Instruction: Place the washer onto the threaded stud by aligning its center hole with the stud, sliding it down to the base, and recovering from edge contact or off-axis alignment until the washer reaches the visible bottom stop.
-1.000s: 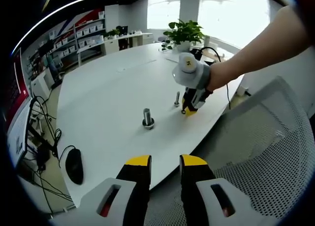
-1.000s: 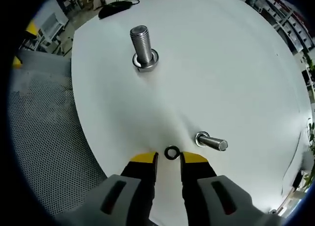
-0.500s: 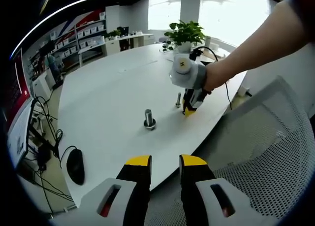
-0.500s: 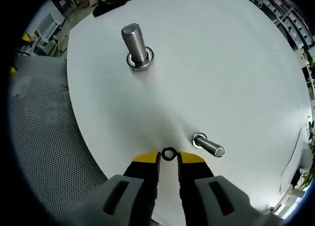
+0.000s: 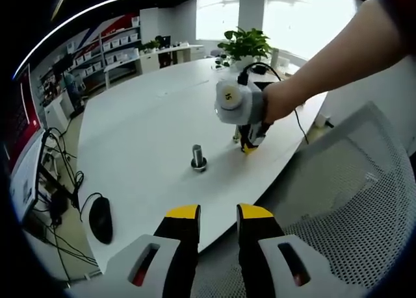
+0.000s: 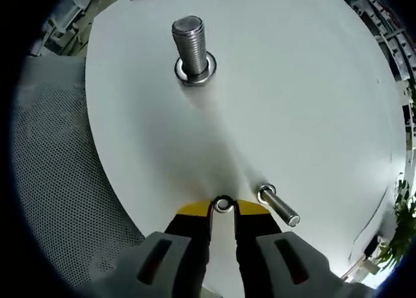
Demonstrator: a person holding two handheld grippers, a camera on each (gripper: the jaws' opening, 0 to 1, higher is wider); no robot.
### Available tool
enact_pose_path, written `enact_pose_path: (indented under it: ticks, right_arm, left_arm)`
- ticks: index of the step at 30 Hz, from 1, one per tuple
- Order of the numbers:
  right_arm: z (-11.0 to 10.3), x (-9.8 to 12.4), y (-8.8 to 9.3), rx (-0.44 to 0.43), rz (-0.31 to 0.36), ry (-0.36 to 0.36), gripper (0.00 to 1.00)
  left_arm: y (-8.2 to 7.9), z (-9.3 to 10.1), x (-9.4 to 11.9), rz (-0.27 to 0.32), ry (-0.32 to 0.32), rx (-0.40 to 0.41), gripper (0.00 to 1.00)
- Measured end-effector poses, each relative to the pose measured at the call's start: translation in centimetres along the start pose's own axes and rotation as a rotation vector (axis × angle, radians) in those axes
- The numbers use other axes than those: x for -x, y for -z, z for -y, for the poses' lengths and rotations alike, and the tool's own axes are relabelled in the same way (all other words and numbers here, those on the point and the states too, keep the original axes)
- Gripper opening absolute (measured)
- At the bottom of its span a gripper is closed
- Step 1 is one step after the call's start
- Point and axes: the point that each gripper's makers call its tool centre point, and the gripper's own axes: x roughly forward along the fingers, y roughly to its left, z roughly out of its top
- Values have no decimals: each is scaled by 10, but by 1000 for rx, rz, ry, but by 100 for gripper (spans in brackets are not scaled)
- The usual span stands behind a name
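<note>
Landmark: the large threaded stud, standing upright on the white worktop with a washer-like collar already around its base. Left to right in the right gripper view: a mesh chair back lies off the worktop edge, to the left of the stud; the stud itself rises near the top; the washer, a small dark ring, lies flat on the worktop well below the stud and slightly right of it; a smaller bolt stands just to the right of the washer. The right tool has its yellow-tipped jaws narrowly parted with the washer between the tips; whether they already pinch it cannot be told. In the left gripper view the left tool hangs over the worktop edge, jaws a small gap apart and holding nothing, with a computer mouse to the left of the stud and the right tool, held by a person's arm, to the right of it. Step in hand, as judged: picking up the washer. The next move calls for a firm pinch on the rim, a lift, carriage toward the stud, and centring of the hole over its top
</note>
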Motion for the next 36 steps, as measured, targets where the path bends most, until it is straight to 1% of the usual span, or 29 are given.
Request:
enact_pose_path:
  ticks: [3, 6, 8, 12, 15, 17, 19, 22, 25, 29, 36]
  right_arm:
    - [1, 0, 1, 12, -5, 1, 16]
    - [2, 1, 1, -27, 18, -8, 16]
    - [3, 1, 2, -50, 50, -5, 16]
    - [-1, 3, 3, -56, 105, 25, 15]
    - [0, 3, 3, -62, 160, 48, 15]
    - [1, 4, 3, -93, 198, 43, 15]
    - [2, 4, 3, -125, 223, 37, 15]
    - [3, 5, 5, -150, 255, 34, 15]
    - [2, 5, 7, -169, 262, 26, 15]
    - [0, 6, 15, -189, 239, 10, 15]
    - [5, 16, 17, -241, 277, 3, 15]
  left_arm:
    - [0, -1, 0, 0, -2, 2, 20]
    - [0, -1, 0, -2, -3, 1, 20]
    - [1, -1, 0, -2, -3, 1, 20]
    - [1, 0, 0, -4, -2, 0, 20]
    - [0, 0, 0, -4, 0, -2, 20]
    - [1, 0, -1, -7, 4, -3, 20]
    - [1, 1, -1, -7, 6, -5, 20]
    - [2, 1, -1, -10, 7, -4, 20]
    - [2, 2, -1, -10, 9, -4, 20]
    - [2, 2, -1, -10, 11, -4, 20]
    - [1, 2, 0, -6, 11, -3, 20]
